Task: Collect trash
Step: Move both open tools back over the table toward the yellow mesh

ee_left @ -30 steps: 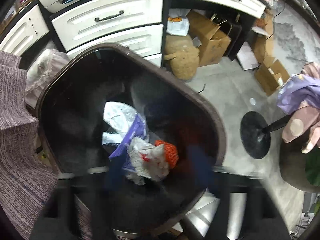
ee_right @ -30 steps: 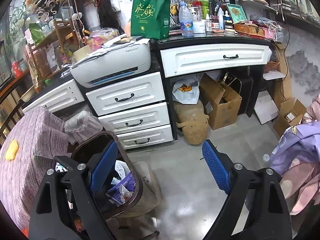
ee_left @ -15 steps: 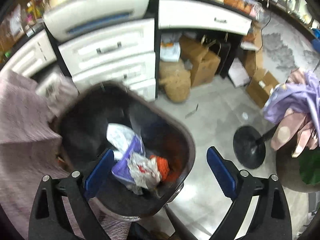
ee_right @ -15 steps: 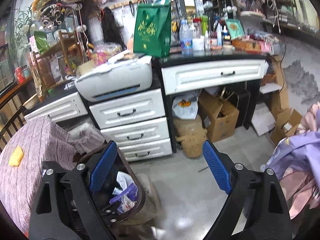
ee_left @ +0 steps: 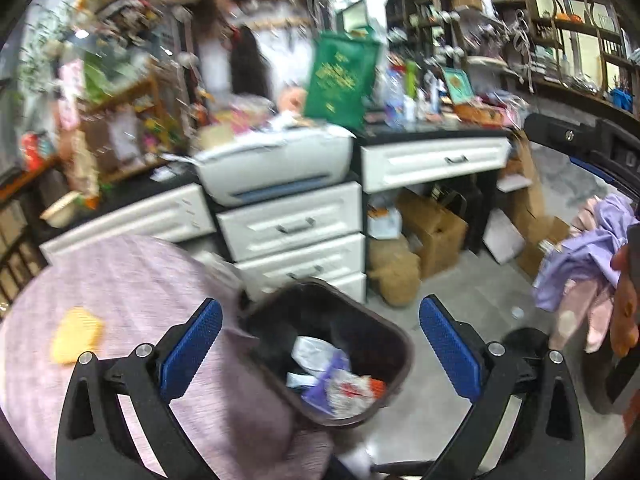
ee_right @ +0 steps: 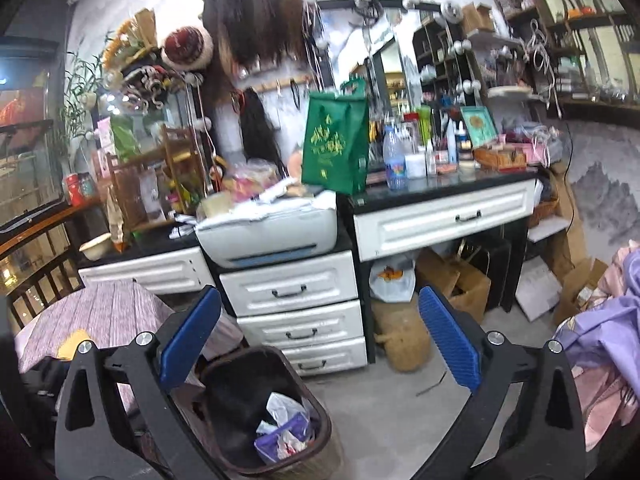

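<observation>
The left gripper [ee_left: 320,356] hangs with its 2 blue pads spread wide and nothing between them; the right gripper [ee_right: 318,344] is spread just as wide and equally empty. Directly below and ahead of the left one sits the brown bin [ee_left: 394,338], its mouth framed between the pads, with a heap of crumpled wrappers [ee_left: 340,380] lying at the bottom (white, purple and a bit of orange). From the right wrist view the same bin [ee_right: 320,416] lies lower and to the left of that gripper's centre line.

What the next pickup seems to turn on is the yellow scrap [ee_left: 78,334] lying on the purple tablecloth [ee_left: 132,280], just outside the left gripper's left pad and level with it. In the right wrist view the scrap [ee_right: 72,344] sits at the far left, beyond the left finger. So the left gripper looks nearer, and would need to swing left, away from the bin. The scrap is blurred, so its long axis can't be told.

Beyond stand white drawers [ee_right: 290,292].
</observation>
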The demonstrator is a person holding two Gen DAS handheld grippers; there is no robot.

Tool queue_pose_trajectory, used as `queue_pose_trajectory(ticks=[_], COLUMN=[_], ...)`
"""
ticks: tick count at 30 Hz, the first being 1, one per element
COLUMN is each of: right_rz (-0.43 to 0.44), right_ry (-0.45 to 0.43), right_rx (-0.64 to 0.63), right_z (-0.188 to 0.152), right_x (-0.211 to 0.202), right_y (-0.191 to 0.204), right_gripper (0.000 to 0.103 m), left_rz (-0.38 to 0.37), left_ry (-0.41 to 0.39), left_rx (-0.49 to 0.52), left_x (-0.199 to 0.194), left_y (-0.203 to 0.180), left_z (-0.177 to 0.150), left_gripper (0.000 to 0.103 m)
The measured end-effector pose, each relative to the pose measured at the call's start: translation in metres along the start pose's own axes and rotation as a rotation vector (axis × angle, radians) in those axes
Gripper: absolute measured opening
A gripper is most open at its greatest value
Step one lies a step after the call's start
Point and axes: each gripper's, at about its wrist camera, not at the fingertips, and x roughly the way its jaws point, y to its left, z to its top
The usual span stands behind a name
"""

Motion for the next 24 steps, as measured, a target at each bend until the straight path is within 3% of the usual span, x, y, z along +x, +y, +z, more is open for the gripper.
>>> queue_pose_trajectory(ticks=[8, 12, 15, 19, 24], right_rz=[0.079, 0.116, 0.192, 0.196, 0.207], right_ry=[-0.008, -0.021, 0.027, 0.021, 0.002], right_rx=[-0.058, -0.094, -0.117, -0.177, -0.198], right_z=[-0.019, -0.047, -0.065, -0.084, -0.106], right_x=[-0.027, -0.046, -0.063, -0.086, -0.116], right_y=[0.058, 0.090, 0.111, 0.131, 0.141], right_gripper=[0.098, 0.098, 0.098, 0.098, 0.098], left_rz=[0.279, 0.292, 0.338, 0.400, 0.426], left_ry=[-0.148, -0.148, -0.168, -0.222, -0.219], left_rx=[-0.135, -0.190, -0.255, -0.273, -0.303], left_x=[-0.077, -0.104, -0.128, -0.157, -0.177], left_y=[0.062, 0.078, 0.087, 0.088, 0.090], left_z=[-0.032, -0.046, -0.060, -0.078, -0.101], left_gripper=[0.098, 0.098, 0.098, 0.098, 0.098])
